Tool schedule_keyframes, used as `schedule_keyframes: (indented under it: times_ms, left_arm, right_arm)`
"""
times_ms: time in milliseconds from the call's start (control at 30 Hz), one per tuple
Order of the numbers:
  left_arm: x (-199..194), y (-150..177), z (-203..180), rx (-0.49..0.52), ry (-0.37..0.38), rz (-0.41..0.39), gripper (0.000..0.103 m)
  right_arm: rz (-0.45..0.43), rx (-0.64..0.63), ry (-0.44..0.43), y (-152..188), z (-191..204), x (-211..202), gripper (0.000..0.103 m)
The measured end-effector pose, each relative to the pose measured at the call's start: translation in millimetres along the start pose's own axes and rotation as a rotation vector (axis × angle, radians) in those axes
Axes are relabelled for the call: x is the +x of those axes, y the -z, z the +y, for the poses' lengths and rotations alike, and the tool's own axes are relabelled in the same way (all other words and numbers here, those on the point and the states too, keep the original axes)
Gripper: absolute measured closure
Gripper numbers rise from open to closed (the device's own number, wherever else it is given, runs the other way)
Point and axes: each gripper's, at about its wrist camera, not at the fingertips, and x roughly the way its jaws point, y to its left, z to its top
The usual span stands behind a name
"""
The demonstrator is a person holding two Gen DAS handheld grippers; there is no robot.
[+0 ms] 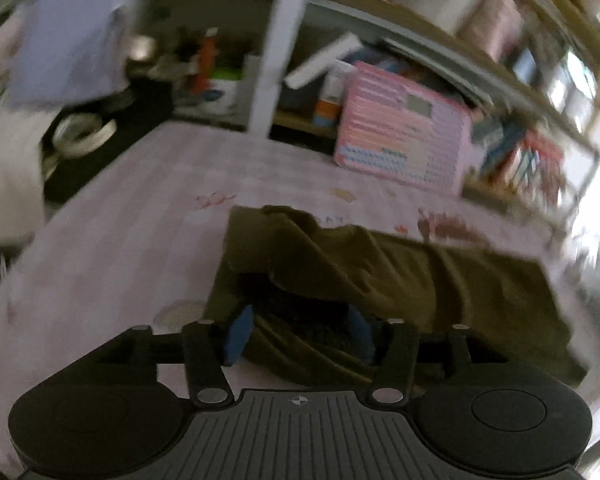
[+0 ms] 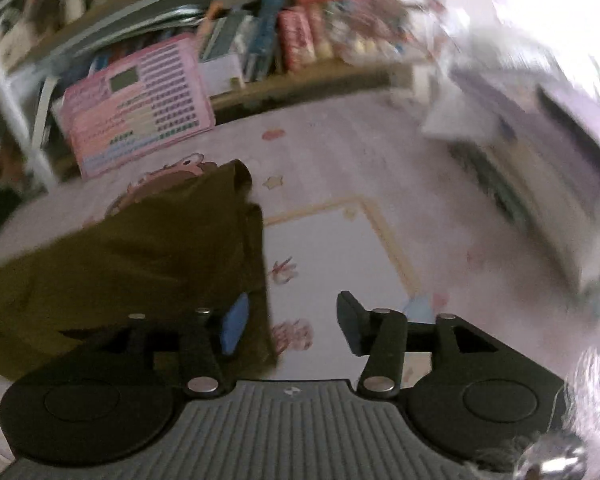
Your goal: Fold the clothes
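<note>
An olive-green garment (image 1: 384, 276) lies partly folded on a pink patterned bed sheet (image 1: 132, 216). My left gripper (image 1: 298, 334) is open, its blue-padded fingers (image 1: 238, 334) spread over the garment's near edge, with cloth between them. In the right wrist view the same garment (image 2: 140, 248) fills the left side. My right gripper (image 2: 292, 322) is open at the garment's right edge: the left finger (image 2: 234, 324) is over the cloth, the right finger (image 2: 352, 322) over bare sheet (image 2: 340, 248). Both views are motion-blurred.
A pink toy board (image 1: 404, 136) leans against shelves at the bed's far edge; it also shows in the right wrist view (image 2: 136, 108). Books (image 2: 296, 36) fill the shelf. A white post (image 1: 280, 48) stands behind the bed. A lilac cloth (image 1: 64, 40) hangs at the far left.
</note>
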Motion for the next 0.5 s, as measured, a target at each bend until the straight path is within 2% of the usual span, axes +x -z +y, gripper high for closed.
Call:
schedule_keyframes:
  times_ms: [167, 267, 400, 500]
  left_arm:
    - [-1.6, 2.4, 29.4, -0.359, 0.081, -0.01, 0.044]
    - [1.7, 9.3, 40.9, -0.525, 0.12, -0.005, 0.044]
    - [8.5, 22.5, 45.0, -0.632, 0.153, 0.02, 0.044]
    - [16.8, 27.8, 45.9, -0.694, 0.169, 0.043, 0.044]
  right_arm:
    - [0.034, 0.148, -0.084, 2.6, 10.8, 0.0, 0.051]
    - [0.056, 0.248, -0.116, -3.1, 14.6, 3.5, 0.051]
    - [0.11, 0.438, -0.159, -4.9, 7.2, 17.2, 0.051]
    - [0.161, 0.529, -0.158, -6.5, 1.8, 29.0, 0.051]
